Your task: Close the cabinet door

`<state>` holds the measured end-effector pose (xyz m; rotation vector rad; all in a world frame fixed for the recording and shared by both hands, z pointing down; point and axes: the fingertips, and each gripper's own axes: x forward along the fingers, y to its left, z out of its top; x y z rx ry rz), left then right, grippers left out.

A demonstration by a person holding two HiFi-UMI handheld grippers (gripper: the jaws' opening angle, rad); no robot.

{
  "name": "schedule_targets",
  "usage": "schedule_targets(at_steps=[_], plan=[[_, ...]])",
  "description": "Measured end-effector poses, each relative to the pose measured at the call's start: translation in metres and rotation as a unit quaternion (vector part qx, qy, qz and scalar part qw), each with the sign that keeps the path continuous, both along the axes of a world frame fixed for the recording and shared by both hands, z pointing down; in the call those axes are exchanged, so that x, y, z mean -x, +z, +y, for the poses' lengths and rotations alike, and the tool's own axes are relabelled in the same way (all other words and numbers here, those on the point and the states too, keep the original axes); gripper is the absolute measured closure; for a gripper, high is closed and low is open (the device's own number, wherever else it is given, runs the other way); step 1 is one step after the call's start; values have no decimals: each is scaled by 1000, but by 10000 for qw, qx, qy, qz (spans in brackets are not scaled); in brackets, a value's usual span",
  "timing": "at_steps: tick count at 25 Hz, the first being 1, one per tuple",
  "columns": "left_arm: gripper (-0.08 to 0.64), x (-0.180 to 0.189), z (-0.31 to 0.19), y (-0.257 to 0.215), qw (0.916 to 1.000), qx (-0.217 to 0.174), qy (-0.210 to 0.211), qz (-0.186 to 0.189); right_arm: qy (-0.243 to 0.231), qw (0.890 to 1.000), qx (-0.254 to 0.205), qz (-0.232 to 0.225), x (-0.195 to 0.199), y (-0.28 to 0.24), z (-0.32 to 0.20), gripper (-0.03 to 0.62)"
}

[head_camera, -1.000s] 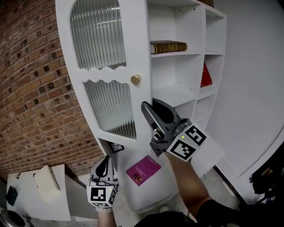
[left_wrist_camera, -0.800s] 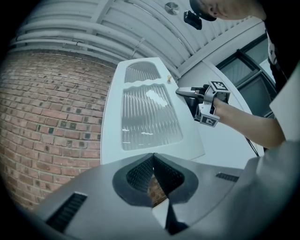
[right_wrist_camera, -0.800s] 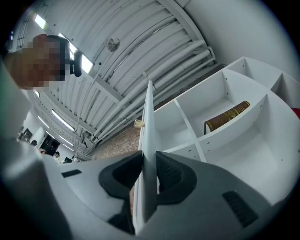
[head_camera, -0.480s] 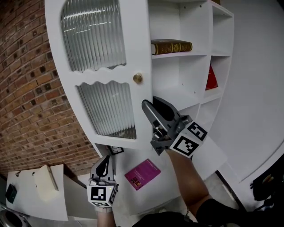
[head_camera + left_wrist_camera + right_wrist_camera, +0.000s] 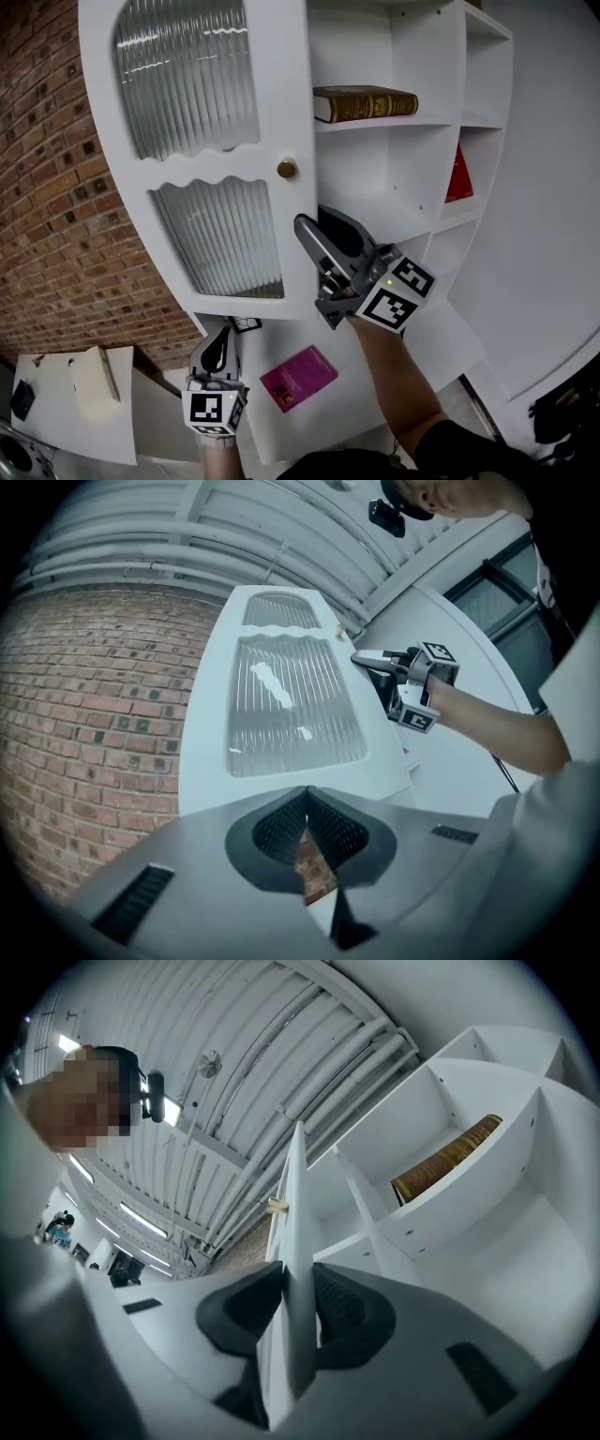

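Note:
The white cabinet door (image 5: 216, 141), with ribbed glass panes and a brass knob (image 5: 287, 169), stands open in front of the shelves. My right gripper (image 5: 309, 227) points up at the door's free edge below the knob. In the right gripper view its jaws straddle that edge (image 5: 295, 1232), with both pads against it; they have just been opening a little with the door still between them. My left gripper (image 5: 220, 342) hangs low under the door's bottom corner, shut with nothing in it. In the left gripper view the door (image 5: 291, 705) rises ahead of it.
A brown book (image 5: 366, 103) lies on an upper shelf and a red book (image 5: 459, 178) leans in a right compartment. A magenta booklet (image 5: 298, 378) lies on the white ledge below. A brick wall (image 5: 56, 187) stands left of the cabinet, behind the door.
The door has swung a little with my right gripper staying on its edge, and its face now looks wider. The left gripper has drifted slightly left, low in the view.

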<state>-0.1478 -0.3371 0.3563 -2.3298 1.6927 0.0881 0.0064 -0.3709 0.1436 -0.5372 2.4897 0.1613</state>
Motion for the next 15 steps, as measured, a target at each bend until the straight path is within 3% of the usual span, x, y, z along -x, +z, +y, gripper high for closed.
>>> schedule_targets(at_steps=[4, 8, 15], plan=[[551, -3, -13, -2, 9999, -46, -131, -19, -142, 9999, -34, 17, -1, 0, -13, 482], [551, -10, -23, -3, 9997, 157, -193, 40, -246, 9997, -75, 22, -1, 0, -24, 479], [551, -4, -46, 3, 9992, -68, -400, -51, -351, 9993, -117, 44, -2, -1, -46, 472]])
